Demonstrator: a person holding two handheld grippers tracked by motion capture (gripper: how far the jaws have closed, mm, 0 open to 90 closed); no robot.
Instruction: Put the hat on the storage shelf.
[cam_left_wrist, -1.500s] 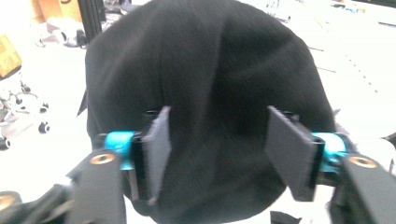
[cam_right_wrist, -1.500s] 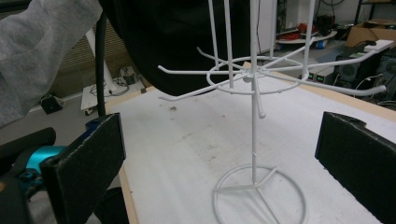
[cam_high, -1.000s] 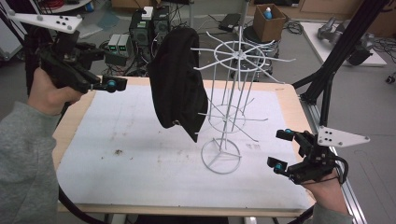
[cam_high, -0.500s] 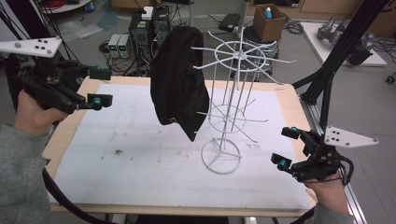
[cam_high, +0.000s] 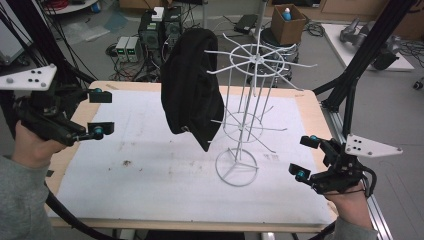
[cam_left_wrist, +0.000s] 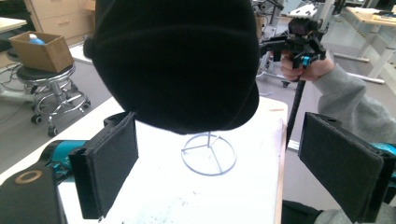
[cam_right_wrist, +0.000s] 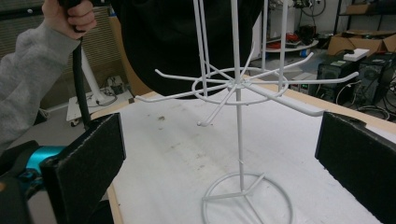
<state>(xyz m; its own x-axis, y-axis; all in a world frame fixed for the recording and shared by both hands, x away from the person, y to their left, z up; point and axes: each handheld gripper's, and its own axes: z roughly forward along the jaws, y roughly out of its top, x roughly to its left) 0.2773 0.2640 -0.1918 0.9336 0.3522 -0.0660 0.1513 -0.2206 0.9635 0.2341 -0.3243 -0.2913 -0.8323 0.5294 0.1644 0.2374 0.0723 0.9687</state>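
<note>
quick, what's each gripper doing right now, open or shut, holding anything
Left gripper: open, holding nothing, off the table's left edge, facing the black hat.
Right gripper: open, holding nothing, to the right of the white wire rack.

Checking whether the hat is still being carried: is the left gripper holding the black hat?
No. The left gripper is open and apart from the black hat, which hangs on the white wire rack.

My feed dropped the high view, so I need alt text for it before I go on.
A black knit hat hangs from the top arms of a white wire rack standing on a white-topped table. The left gripper and right gripper, both open and empty, flank the rack.
</note>
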